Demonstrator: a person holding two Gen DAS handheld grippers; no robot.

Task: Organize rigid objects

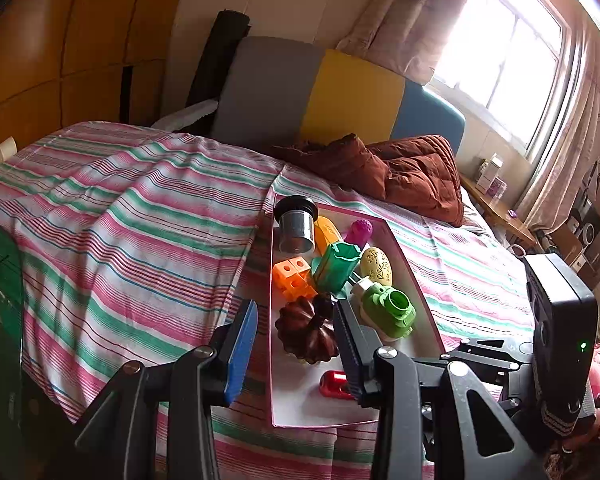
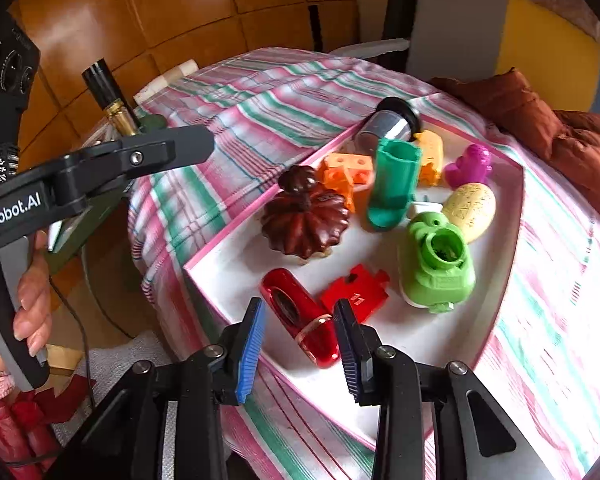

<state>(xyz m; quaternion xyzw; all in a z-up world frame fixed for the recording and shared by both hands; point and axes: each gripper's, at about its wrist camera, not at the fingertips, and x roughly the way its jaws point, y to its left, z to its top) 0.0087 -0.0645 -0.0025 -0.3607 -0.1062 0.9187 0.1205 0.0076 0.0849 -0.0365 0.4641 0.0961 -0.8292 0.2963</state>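
A white tray with a pink rim (image 2: 420, 340) lies on the striped bed and holds the toys. My right gripper (image 2: 299, 307) stands open low over its near corner, with a glossy red capsule-shaped toy (image 2: 296, 312) lying on the tray between its pads. A flat red puzzle piece (image 2: 356, 290) lies just beyond. My left gripper (image 1: 296, 306) is open and holds nothing. In the right wrist view it (image 2: 188, 144) hovers left of the tray, apart from the brown pumpkin (image 1: 306, 334). The red toy (image 1: 334, 384) also shows by the left gripper's right finger.
Farther back in the tray are a light green toy (image 2: 436, 264), a yellow egg (image 2: 470, 210), a teal tube (image 2: 394, 184), an orange block (image 2: 344, 172), a magenta piece (image 2: 470, 166) and a metal cup (image 2: 392, 124). A brown quilt (image 1: 412, 172) lies by the headboard. A hand (image 2: 32, 296) grips the left handle.
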